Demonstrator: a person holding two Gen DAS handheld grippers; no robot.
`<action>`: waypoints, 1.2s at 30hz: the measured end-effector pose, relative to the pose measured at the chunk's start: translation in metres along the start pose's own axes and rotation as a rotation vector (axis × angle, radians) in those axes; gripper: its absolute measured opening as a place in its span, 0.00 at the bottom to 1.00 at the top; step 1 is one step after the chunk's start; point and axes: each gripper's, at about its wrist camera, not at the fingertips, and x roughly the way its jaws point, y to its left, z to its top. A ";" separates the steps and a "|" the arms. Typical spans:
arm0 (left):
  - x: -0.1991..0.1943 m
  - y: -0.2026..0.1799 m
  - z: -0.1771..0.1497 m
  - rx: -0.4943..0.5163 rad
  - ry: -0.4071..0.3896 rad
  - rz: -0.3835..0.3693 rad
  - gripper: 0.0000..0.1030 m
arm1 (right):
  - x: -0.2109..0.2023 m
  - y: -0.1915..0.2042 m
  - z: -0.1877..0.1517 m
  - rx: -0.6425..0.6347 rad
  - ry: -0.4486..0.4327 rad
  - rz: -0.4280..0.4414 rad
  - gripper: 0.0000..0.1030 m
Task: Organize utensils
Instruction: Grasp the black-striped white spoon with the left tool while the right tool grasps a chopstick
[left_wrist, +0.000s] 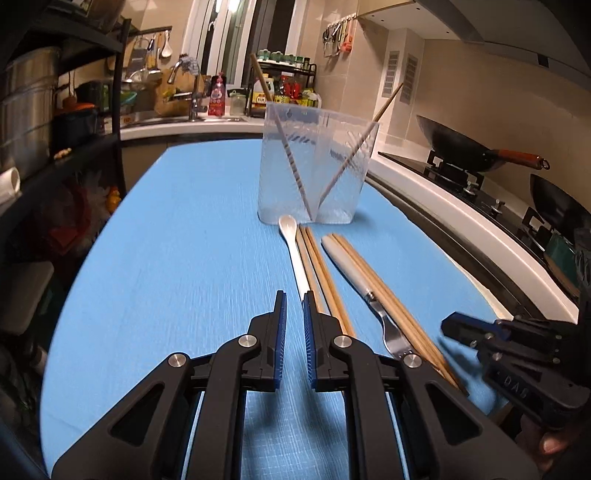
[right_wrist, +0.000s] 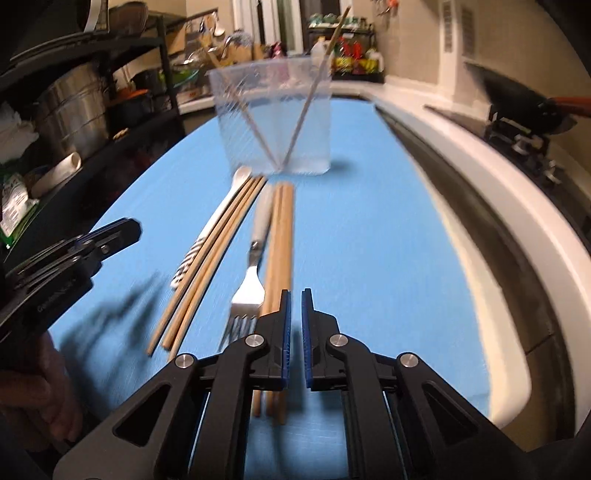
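On a blue-covered table (left_wrist: 177, 229) in a home kitchen, utensils lie side by side awaiting sorting: a white spoon (left_wrist: 293, 251), a bundle of wooden chopsticks (left_wrist: 321, 273) touching it, a grey-handled fork (left_wrist: 360, 280) and a second chopstick bundle (left_wrist: 384, 291) along the fork's far side. All point lengthwise toward a clear plastic holder (left_wrist: 317, 166) standing upright just beyond the spoon's bowl, likely so each can be lifted by its near end and dropped in. Two chopsticks already lean crossed inside the holder, their tips meeting at its base; nothing else is visible in it. The left gripper (left_wrist: 294, 314) hangs low beside the spoon's handle, its jaws nearly together and empty. The right gripper (right_wrist: 295, 314), likewise closed on nothing, hovers just right of the second bundle. Beyond the table, a wok (left_wrist: 465, 147) sits on the stove.
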 end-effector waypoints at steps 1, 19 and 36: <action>0.001 0.001 -0.001 -0.014 0.004 -0.011 0.09 | 0.002 0.002 -0.002 -0.007 0.008 -0.002 0.06; 0.043 -0.009 -0.012 -0.057 0.159 -0.029 0.11 | 0.008 -0.006 -0.007 0.012 0.074 -0.082 0.06; 0.018 -0.007 -0.023 0.007 0.126 0.176 0.07 | 0.008 -0.016 -0.007 0.068 0.077 -0.108 0.06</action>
